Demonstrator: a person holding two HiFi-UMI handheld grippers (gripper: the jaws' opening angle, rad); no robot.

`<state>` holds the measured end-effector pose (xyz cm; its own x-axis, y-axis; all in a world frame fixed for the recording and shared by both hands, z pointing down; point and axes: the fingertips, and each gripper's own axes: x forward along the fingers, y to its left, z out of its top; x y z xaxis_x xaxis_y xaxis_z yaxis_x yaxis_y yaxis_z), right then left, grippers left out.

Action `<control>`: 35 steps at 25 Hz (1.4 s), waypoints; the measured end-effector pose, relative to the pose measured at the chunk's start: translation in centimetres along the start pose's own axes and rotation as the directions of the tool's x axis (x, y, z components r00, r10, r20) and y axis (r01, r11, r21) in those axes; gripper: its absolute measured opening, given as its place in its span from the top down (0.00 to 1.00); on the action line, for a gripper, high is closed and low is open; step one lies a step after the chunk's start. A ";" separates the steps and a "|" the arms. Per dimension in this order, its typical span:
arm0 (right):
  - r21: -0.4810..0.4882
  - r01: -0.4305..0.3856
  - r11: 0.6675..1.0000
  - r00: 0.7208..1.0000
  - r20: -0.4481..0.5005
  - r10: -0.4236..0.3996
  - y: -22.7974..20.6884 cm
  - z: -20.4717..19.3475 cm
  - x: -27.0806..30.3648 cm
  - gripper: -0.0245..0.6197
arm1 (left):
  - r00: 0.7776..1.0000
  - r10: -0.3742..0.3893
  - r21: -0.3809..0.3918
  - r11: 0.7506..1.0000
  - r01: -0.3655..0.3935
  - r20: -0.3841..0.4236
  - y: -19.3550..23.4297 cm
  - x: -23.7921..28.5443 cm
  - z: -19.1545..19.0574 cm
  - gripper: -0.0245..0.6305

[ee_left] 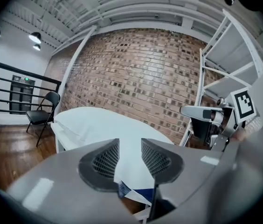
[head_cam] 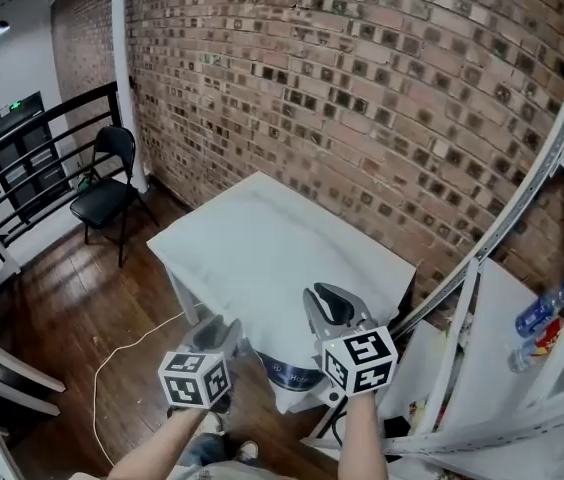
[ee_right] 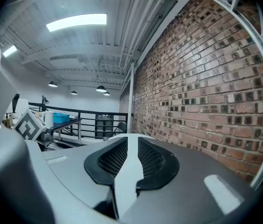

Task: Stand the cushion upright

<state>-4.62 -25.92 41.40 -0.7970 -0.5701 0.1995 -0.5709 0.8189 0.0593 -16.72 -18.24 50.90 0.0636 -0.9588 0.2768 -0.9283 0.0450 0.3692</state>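
White cushion [head_cam: 262, 253] lies ahead of both grippers, long axis running away toward the brick wall [head_cam: 382, 88]. Right gripper [ee_right: 132, 154] is clamped on its near edge. Left gripper [ee_left: 129, 155] stands part-open, the edge loose between its jaws.

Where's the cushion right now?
Head view, centre: the white cushion lies beside the brick wall, its near edge pinched in the right gripper.
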 end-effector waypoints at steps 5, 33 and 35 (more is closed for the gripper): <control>-0.008 0.037 0.999 0.999 -0.017 -0.037 -3.8 1.1 2.5 0.86 | 0.999 0.030 -0.079 0.996 -0.031 -0.017 1.9 2.3 0.0 0.71; 0.294 -0.338 0.894 0.670 -0.592 0.448 -17.0 -11.7 22.4 0.33 | 0.976 -0.044 -0.487 0.871 -0.067 -0.212 7.8 14.0 -2.0 0.35; 0.380 -0.327 0.865 0.630 -0.595 0.499 -17.3 -12.5 23.1 0.27 | 0.976 -0.054 -0.511 0.857 -0.062 -0.209 8.0 14.2 -2.1 0.35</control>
<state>-10.64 -52.44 57.23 -0.6697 0.0896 0.7372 -0.3086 0.8694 -0.3860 -22.44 -30.92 59.67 0.1889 -0.8798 0.4361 -0.6125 0.2416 0.7527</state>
